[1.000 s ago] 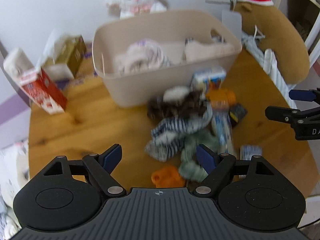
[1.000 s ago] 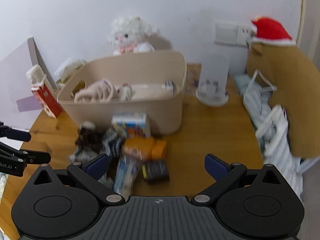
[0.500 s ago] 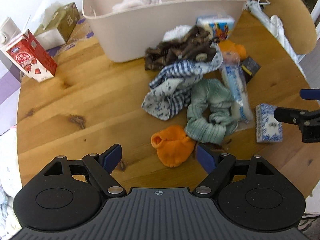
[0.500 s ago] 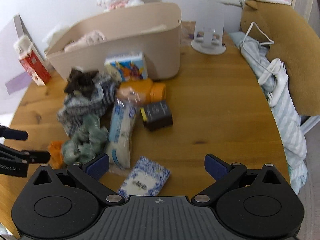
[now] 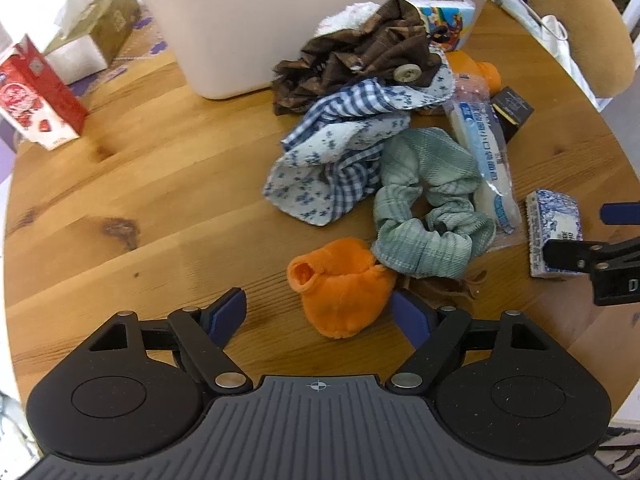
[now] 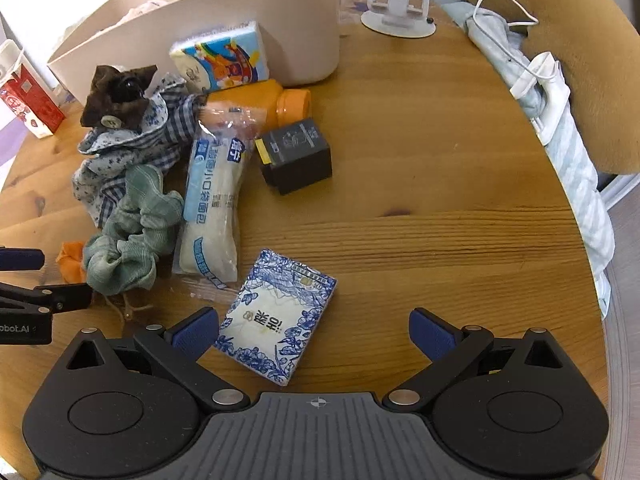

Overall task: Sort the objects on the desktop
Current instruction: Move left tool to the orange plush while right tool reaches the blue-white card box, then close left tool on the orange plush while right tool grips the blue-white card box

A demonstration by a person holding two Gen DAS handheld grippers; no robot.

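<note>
A pile lies on the round wooden table in front of a beige bin (image 5: 280,20). It holds an orange cloth (image 5: 344,292), a green scrunchie (image 5: 428,208), a blue patterned cloth (image 5: 340,160), a brown cloth (image 5: 360,60), a bread packet (image 6: 216,200), a black box (image 6: 296,156), an orange bottle (image 6: 264,100) and a cartoon tissue pack (image 6: 220,60). My left gripper (image 5: 320,310) is open with the orange cloth between its fingers. My right gripper (image 6: 316,330) is open, just above a blue-and-white tissue pack (image 6: 276,316).
A red milk carton (image 5: 36,96) and a tissue box (image 5: 92,36) stand at the left. A white stand (image 6: 400,12) sits behind the bin. A brown plush with striped cloth (image 6: 568,128) lies along the right table edge.
Both grippers have tilted down and moved closer to the table. The orange cloth now sits between the left fingers, and the blue-and-white pack sits near the right fingers.
</note>
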